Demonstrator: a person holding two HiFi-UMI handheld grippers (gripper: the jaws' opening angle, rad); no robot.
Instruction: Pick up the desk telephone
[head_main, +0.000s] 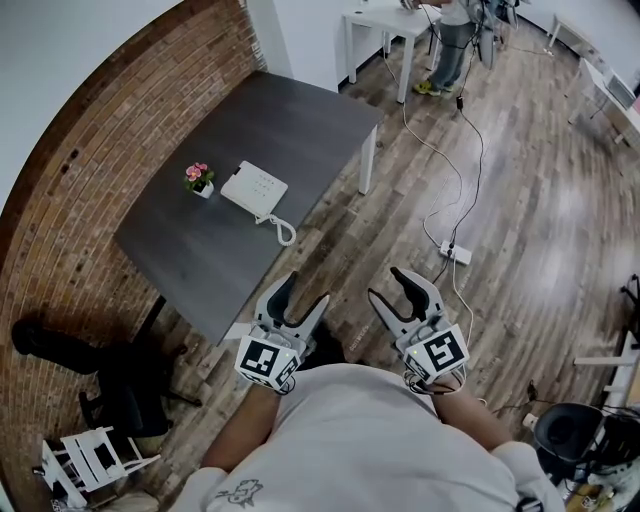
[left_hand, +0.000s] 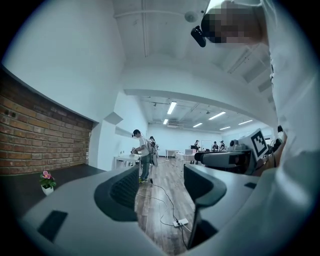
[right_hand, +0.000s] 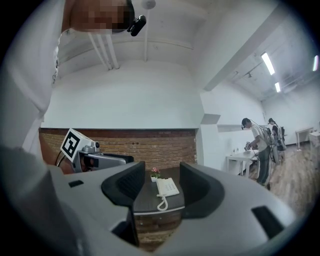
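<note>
Brick wall (head_main: 60, 230): left side of the head view, behind the table.
Table (head_main: 310, 115): dark grey, upper centre-left of the head view. Its near edge lies between both grippers and the telephone.
Left gripper (head_main: 305, 292): lower centre of the head view. Jaws are spread wide with nothing between them. Its own view faces open floor and shows no telephone, only the flower pot at the left margin.
Right gripper (head_main: 386, 283): just right of the left one. Jaws are likewise apart and empty. Its own view frames the telephone in the gap between the jaws, far off.
Desk telephone (head_main: 254, 190): white, lying flat on the table, up and left of both grippers and well apart from them. The long axis runs upper left to lower right in the head view, roughly along the line of approach.
Nearer tool: the left one is slightly closer in the head view, but the right one is already aimed at the target.
Power strip (head_main: 455, 253): on the floor with its cable, right of centre. It is judged clear of the path.
Coiled cord (head_main: 284, 232): trails from the telephone's near end toward the table edge. It will likely drag on lift.
Flower pot (head_main: 200, 181): near the telephone's far-left corner, not touching. It is the only item at risk of a knock.
</note>
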